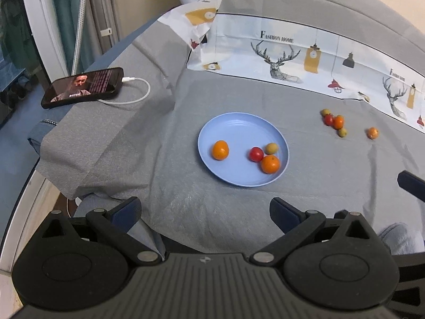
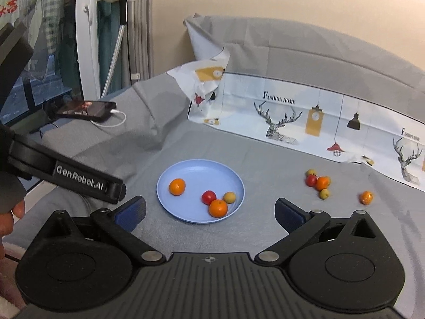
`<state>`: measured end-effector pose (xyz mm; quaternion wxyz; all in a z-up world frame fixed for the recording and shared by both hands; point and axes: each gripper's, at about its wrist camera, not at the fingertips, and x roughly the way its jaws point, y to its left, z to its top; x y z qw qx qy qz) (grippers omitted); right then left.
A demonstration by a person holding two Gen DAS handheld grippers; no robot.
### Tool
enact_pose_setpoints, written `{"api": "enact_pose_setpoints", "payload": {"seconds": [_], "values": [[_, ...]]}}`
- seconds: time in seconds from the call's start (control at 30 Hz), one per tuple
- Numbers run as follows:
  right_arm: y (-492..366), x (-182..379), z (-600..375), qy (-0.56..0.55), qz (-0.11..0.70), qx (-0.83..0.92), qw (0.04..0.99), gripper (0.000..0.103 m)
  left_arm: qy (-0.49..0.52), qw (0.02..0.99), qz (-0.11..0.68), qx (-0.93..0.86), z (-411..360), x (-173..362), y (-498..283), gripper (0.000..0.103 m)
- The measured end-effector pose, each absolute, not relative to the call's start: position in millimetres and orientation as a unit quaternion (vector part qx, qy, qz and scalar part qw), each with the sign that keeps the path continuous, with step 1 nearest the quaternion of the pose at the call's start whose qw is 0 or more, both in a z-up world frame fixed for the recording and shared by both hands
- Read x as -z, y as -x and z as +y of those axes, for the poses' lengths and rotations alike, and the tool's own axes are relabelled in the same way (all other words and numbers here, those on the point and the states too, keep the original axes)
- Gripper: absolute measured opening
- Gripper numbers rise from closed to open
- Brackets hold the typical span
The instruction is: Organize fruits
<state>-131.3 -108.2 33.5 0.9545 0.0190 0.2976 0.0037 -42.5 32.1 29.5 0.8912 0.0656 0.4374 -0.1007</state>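
A round blue plate (image 1: 243, 133) lies flat on the grey bedspread (image 1: 186, 199), with no long axis to speak of. On it sit four fruits: one orange (image 1: 220, 150) alone at its left, and a red tomato (image 1: 256, 154), a small green fruit (image 1: 271, 148) and a second orange (image 1: 270, 164) bunched together at the right, the three touching or nearly so.

To the right of the plate, well apart from it, a loose cluster of small fruits (image 1: 334, 121) lies on the bedspread: two greenish, one red, one orange. A lone small orange (image 1: 373, 133) rests further right, apart from the cluster.

Both the left tongs (image 1: 205, 208) and the right tongs (image 2: 209, 211) are spread wide, holding nothing, hanging on the near side of the plate.

Behind the fruit runs a printed cloth (image 1: 292, 58) with deer and lamps. At far left a phone (image 1: 83, 87) lies with its screen lit, a white cable (image 1: 138, 90) plugged into it. Nothing lies between the tongs and the plate.
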Motion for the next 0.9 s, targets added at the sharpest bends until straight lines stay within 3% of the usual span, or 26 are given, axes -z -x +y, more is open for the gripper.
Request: {"api": "enact_pose_setpoints", "payload": {"seconds": [0.9], "values": [[152.9, -41.6, -102.5, -0.018, 0.275, -0.002, 0.961, 0.102, -0.061, 0.905, 0.409, 0.099, 43.9, -46.2, 64.8, 0.103]]}}
